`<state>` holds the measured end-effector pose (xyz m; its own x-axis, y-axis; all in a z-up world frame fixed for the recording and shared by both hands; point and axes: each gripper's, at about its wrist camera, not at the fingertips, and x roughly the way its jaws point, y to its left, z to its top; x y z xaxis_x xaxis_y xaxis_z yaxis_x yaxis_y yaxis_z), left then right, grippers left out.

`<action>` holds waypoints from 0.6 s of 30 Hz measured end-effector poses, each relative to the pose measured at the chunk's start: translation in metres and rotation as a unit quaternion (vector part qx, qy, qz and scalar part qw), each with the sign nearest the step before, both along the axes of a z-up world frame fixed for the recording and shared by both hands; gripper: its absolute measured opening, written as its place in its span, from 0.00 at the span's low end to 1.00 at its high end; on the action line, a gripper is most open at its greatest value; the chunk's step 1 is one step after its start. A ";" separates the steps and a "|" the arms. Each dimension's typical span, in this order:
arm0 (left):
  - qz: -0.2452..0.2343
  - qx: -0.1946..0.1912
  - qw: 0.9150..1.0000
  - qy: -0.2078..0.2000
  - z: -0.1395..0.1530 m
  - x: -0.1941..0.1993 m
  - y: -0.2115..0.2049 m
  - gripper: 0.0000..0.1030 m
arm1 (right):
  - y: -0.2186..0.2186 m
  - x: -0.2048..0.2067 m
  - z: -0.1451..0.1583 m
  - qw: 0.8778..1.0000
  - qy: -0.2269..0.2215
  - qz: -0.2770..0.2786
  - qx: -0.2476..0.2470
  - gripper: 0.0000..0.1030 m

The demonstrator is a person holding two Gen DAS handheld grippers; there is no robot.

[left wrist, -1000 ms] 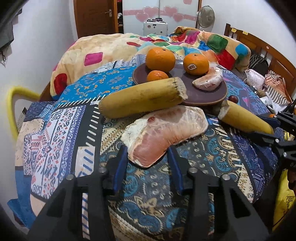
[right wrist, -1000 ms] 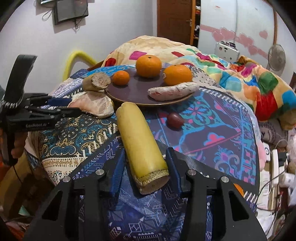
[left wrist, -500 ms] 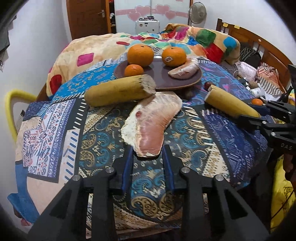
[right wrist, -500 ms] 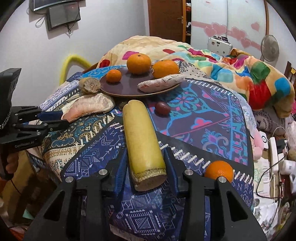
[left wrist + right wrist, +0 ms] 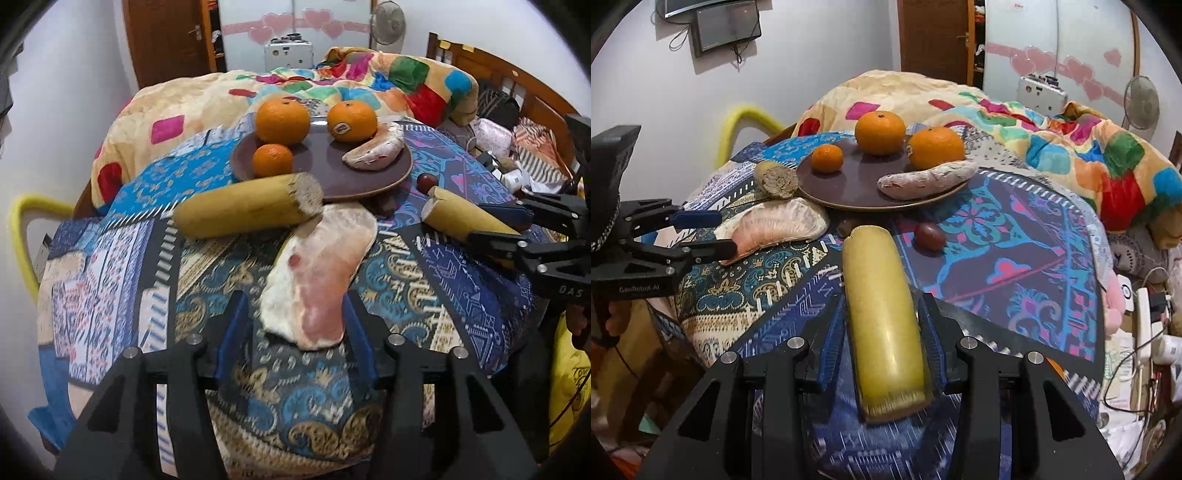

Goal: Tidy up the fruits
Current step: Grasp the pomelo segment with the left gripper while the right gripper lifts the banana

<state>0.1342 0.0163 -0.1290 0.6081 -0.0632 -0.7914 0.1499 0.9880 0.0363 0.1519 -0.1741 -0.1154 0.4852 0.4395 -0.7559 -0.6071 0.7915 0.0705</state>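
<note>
A brown plate point(image 5: 373, 177) on a patterned cloth holds three oranges point(image 5: 282, 120) and a pinkish wedge point(image 5: 375, 151). My left gripper point(image 5: 295, 325) is open around the near end of a large pink pomelo wedge point(image 5: 321, 273) lying on the cloth; the left finger stands clear of it. A yellow cut fruit half point(image 5: 243, 212) lies beside the plate. My right gripper point(image 5: 882, 343) is shut on a second yellow half point(image 5: 882, 314). A small dark red fruit point(image 5: 929, 236) lies near it.
The cloth covers a round table point(image 5: 1015, 266) against a bed with a colourful blanket point(image 5: 1071, 147). A yellow chair back point(image 5: 22, 236) stands at the left. Cables and clutter point(image 5: 1137, 332) lie off the right edge.
My left gripper has moved forward and widened around the pomelo wedge. My right gripper has slid further along the yellow half and closed on it.
</note>
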 end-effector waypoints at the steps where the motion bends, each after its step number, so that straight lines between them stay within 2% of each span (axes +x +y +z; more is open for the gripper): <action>1: -0.003 0.006 1.000 0.002 -0.002 0.004 -0.004 0.53 | 0.003 0.002 -0.001 1.000 0.001 0.001 -0.004 0.37; 5: -0.011 0.032 0.999 0.002 -0.007 0.017 -0.017 0.53 | 0.010 0.008 -0.003 1.000 0.005 0.007 -0.013 0.37; 10: -0.012 0.005 1.000 0.007 -0.008 0.025 -0.013 0.55 | 0.006 0.009 -0.002 1.000 0.012 0.000 -0.003 0.36; 14: -0.019 -0.004 1.000 0.003 -0.006 0.012 -0.014 0.46 | 0.001 0.006 0.002 1.000 0.008 -0.009 0.008 0.35; 18: -0.016 -0.010 1.000 0.000 -0.004 -0.005 -0.022 0.46 | -0.006 0.001 0.011 1.000 -0.004 -0.017 0.021 0.35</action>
<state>0.1290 -0.0061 -0.1331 0.6060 -0.0977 -0.7894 0.1807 0.9834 0.0170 0.1529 -0.1798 -0.1042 0.5061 0.4544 -0.7331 -0.5801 0.8083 0.1005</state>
